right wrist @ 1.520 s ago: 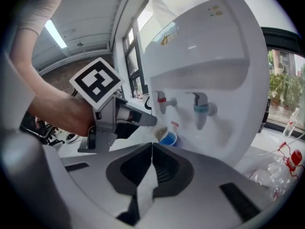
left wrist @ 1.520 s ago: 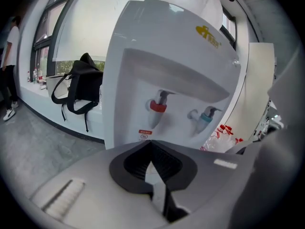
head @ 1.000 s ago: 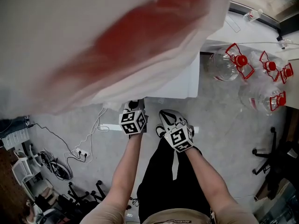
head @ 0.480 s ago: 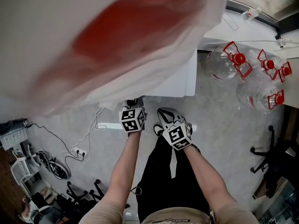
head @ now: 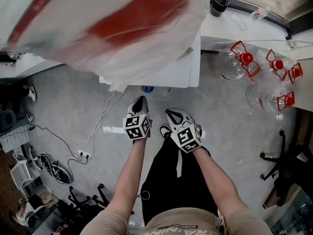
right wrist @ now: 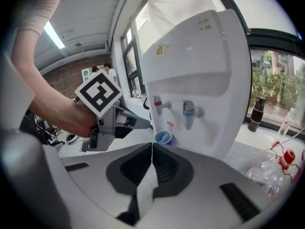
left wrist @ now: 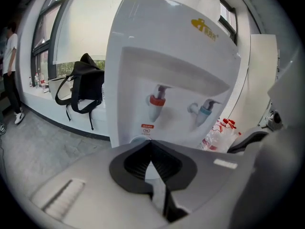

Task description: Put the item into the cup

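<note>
Two jaw pairs are pressing tip to tip, gripping nothing: I am holding the left hand-held gripper point(left wrist: 151, 144) and the right hand-held gripper point(right wrist: 151, 148) side by side. Blue cup point(right wrist: 163, 137) is sitting just ahead of the right tips, beneath the water dispenser point(right wrist: 200, 80) taps.

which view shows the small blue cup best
Right gripper view: the small blue cup stands plainly under the white dispenser's taps. Head view catches only a blue sliver; the left gripper view's jaws mostly cover it.
</note>
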`<state>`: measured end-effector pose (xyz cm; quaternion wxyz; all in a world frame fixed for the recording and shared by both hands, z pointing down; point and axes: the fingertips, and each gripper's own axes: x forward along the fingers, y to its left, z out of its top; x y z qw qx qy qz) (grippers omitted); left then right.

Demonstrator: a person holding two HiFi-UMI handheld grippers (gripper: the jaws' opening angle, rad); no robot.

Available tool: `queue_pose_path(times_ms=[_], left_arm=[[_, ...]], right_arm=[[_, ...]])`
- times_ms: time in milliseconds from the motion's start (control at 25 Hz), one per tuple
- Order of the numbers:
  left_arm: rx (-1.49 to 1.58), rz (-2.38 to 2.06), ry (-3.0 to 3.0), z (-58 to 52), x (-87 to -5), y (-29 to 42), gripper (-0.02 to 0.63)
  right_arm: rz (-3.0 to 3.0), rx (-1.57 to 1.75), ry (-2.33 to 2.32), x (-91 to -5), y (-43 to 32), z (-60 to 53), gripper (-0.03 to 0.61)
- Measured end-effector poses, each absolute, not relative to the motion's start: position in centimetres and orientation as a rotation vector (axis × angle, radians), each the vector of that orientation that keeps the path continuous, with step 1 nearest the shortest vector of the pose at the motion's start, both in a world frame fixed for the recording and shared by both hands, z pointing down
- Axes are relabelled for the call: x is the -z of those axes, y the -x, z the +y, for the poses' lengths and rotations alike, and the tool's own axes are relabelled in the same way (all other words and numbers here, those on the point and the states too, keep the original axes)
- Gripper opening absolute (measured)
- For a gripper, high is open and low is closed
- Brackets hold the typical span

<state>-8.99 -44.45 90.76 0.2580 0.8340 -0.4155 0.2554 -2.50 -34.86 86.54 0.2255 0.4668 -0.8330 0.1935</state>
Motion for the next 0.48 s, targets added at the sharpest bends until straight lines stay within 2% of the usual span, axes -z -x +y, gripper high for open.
queue_pose_path(times_ms=[480], left_arm=[[-0.716,-1.081,-2.340,-37.3,-78.3,11.0,0.008]], right_arm=[[-2.333,-0.455,-1.277,-74.5,0.8,-31.9,0.011]])
